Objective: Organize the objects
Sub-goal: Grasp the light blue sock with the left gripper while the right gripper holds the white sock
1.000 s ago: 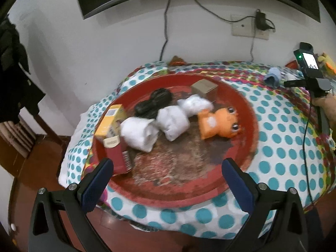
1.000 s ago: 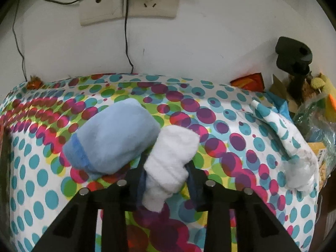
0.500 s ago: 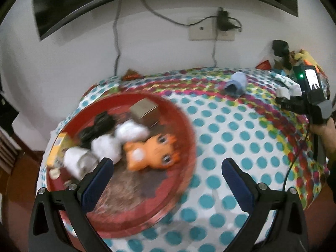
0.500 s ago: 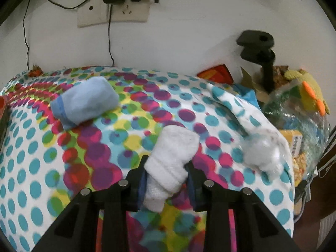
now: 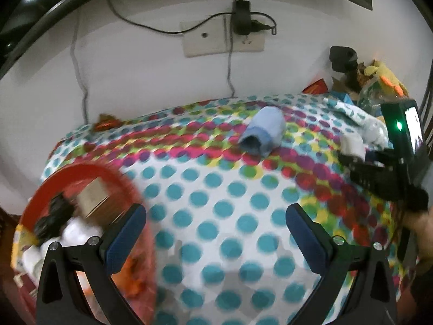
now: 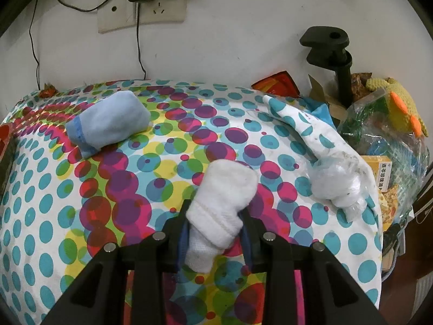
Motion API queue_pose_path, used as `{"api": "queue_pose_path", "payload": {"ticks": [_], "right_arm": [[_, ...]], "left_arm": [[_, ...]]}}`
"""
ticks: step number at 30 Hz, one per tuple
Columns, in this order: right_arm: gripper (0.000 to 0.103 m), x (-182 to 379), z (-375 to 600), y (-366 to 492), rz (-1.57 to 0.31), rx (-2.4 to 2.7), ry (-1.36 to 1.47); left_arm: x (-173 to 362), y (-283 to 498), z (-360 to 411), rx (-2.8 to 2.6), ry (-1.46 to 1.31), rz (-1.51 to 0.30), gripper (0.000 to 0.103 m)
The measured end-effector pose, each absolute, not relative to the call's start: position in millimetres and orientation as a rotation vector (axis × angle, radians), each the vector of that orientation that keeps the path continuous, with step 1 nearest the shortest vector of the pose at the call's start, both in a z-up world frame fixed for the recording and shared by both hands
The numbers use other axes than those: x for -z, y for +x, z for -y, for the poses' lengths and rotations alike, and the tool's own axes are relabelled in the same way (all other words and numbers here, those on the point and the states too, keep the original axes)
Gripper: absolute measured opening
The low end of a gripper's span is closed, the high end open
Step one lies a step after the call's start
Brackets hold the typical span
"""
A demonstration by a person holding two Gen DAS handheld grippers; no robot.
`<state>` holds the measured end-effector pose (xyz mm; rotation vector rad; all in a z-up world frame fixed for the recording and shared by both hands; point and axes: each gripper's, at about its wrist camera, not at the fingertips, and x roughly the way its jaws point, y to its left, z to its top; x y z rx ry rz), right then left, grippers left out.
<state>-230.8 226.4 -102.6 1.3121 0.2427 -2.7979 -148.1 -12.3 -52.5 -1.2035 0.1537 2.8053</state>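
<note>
Left wrist view: left tongs (image 5: 216, 222) spread wide, nothing between the blue pads, above the dotted cloth (image 5: 216, 189) on the counter. Red tray (image 5: 40, 189) now pushed to the lower-left corner, blurred, where a second ago filled the middle; brown box (image 5: 93, 196), black bundle (image 5: 51, 214) and white rolls (image 5: 78, 233) inside, orange toy (image 5: 132, 268) partly hidden behind the left finger. Blue sock (image 5: 263, 134) lying on the cloth toward the wall, nearer the middle of the picture than before. Right tongs (image 5: 351, 159) at the right edge, pinching a white sock (image 5: 351, 145), camera screen lit with a green light. Wall socket (image 5: 223, 39) with a black plug above. No readable writing here.

Right wrist view: right tongs (image 6: 215, 222) pressed on the white sock (image 6: 224, 197), roll sticking out forward between the pads, over the cloth (image 6: 54, 216). Blue sock (image 6: 108, 124) well apart at upper left, close beside the tongs a second ago. Clear bag of white stuff (image 6: 335, 187) on a folded cloth edge at right, now in fuller view. Yellow box (image 6: 379, 170) at the far right with Chinese characters, too small to read. Black clamp stand (image 6: 333, 54), knitted yellow toy (image 6: 397, 105) and red packet (image 6: 278, 84) near the wall.
</note>
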Motion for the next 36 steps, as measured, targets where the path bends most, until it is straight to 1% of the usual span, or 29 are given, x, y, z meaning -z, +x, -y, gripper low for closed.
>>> {"api": "queue_pose_path", "payload": {"ticks": [7, 14, 21, 23, 24, 25, 26, 27, 28, 32, 34, 36], "right_arm": [[0.032, 102, -225, -231, -0.263, 2.801, 1.310], [0.032, 103, -225, -231, -0.258, 2.799, 1.311], [0.032, 103, -227, -232, -0.239, 2.794, 1.312], [0.032, 103, -227, -232, -0.236, 2.793, 1.312], [0.032, 103, -227, -232, -0.234, 2.792, 1.312], [0.032, 103, -227, -232, -0.234, 2.792, 1.312], [0.032, 103, -227, -232, -0.237, 2.793, 1.312], [0.032, 103, -227, -232, -0.239, 2.793, 1.312], [0.032, 103, -227, -232, -0.238, 2.793, 1.312], [0.032, 103, -227, -232, -0.243, 2.794, 1.312], [0.032, 103, -227, -232, -0.242, 2.794, 1.312], [0.032, 103, -227, -232, -0.244, 2.794, 1.312]], "left_arm": [[65, -205, -15, -2.750, -1.195, -0.181, 0.103], [72, -263, -40, -2.665, -1.238, -0.114, 0.103], [90, -298, -55, -2.634, -1.310, -0.138, 0.103], [93, -302, -55, -2.647, -1.309, -0.123, 0.100], [95, -303, -55, -2.639, -1.306, -0.104, 0.096], [96, -305, -55, -2.628, -1.309, -0.091, 0.085], [99, -307, -56, -2.619, -1.326, -0.090, 0.078], [103, -309, -57, -2.603, -1.345, -0.090, 0.067], [106, -311, -58, -2.593, -1.355, -0.094, 0.060], [111, -310, -60, -2.599, -1.337, -0.094, 0.053], [110, -309, -62, -2.595, -1.321, -0.095, 0.044], [110, -309, -65, -2.598, -1.306, -0.126, 0.043]]}}
